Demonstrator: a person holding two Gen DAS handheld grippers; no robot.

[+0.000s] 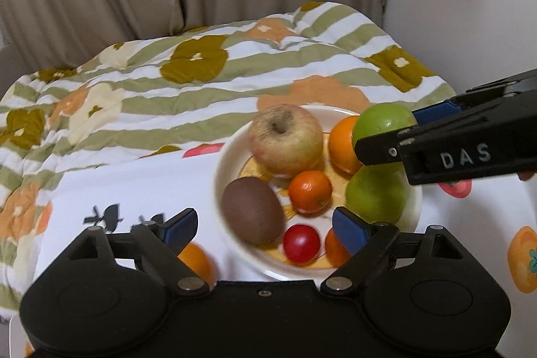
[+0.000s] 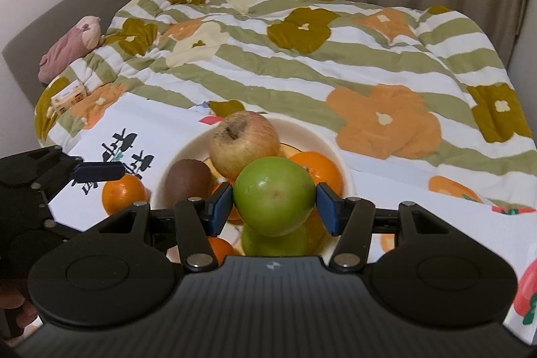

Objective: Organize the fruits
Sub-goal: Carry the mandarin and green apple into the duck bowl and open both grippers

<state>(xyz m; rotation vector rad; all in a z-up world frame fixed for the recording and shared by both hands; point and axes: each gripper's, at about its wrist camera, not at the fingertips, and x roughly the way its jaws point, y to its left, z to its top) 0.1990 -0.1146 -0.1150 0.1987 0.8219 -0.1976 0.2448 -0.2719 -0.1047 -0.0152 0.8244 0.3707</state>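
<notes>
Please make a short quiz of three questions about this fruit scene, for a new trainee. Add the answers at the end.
1. True or false: the right gripper is shut on a green apple.
2. Which fruit lies outside the white plate on the cloth? A) kiwi B) an orange C) the red-yellow apple
3. Fill in: the left gripper is ____, with nothing between its pads.

Key: 1 true; 2 B; 3 open
</notes>
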